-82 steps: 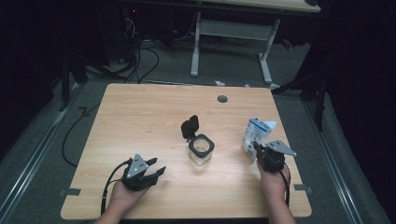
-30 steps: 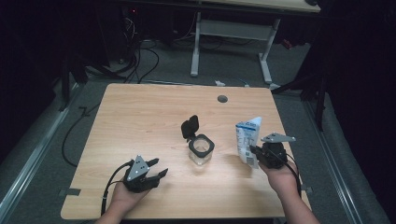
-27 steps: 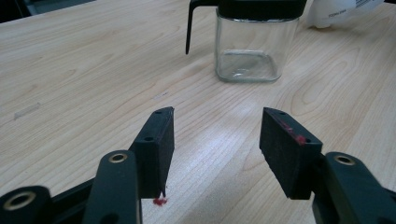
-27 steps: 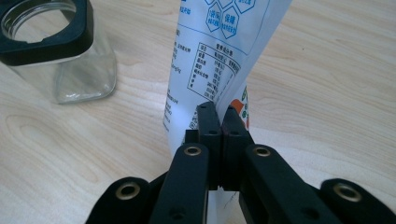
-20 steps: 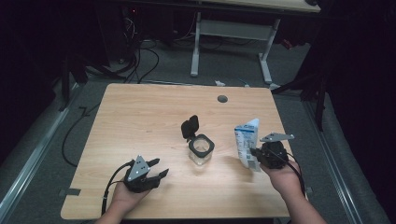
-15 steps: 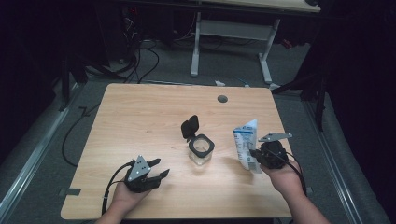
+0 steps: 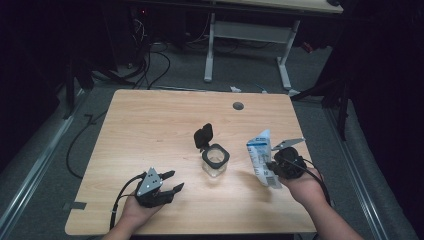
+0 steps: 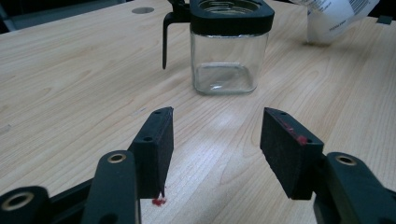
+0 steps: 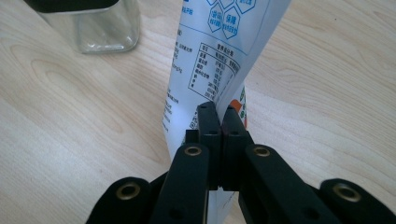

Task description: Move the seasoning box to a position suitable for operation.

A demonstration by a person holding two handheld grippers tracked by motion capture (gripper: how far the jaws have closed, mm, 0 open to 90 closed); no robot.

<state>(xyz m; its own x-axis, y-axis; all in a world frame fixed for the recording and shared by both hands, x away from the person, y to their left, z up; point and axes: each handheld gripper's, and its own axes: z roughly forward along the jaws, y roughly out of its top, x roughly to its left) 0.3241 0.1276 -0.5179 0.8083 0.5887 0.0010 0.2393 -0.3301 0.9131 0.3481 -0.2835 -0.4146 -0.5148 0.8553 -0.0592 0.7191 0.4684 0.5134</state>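
Observation:
A clear square glass jar (image 7: 215,161) with a black rim and its black lid flipped up stands at mid-table; it looks empty (image 8: 229,49). My right gripper (image 7: 274,168) is shut on the lower edge of a white pouch with blue print (image 7: 262,156), held upright just right of the jar. The right gripper view has the jaws pinched flat on the pouch (image 9: 219,51), with the jar's corner (image 9: 100,28) at upper left. My left gripper (image 7: 171,181) rests low near the table's front left, open, jaws pointing at the jar with nothing between them (image 8: 215,144).
The wooden table (image 7: 150,130) has a round cable hole (image 7: 238,106) near its far edge. Cables trail from both grippers over the front edge. A white desk frame (image 7: 250,35) and floor cables lie beyond the table.
My right gripper has carried the pouch leftward toward the jar and a little nearer the front edge. The left gripper has stayed where it was.

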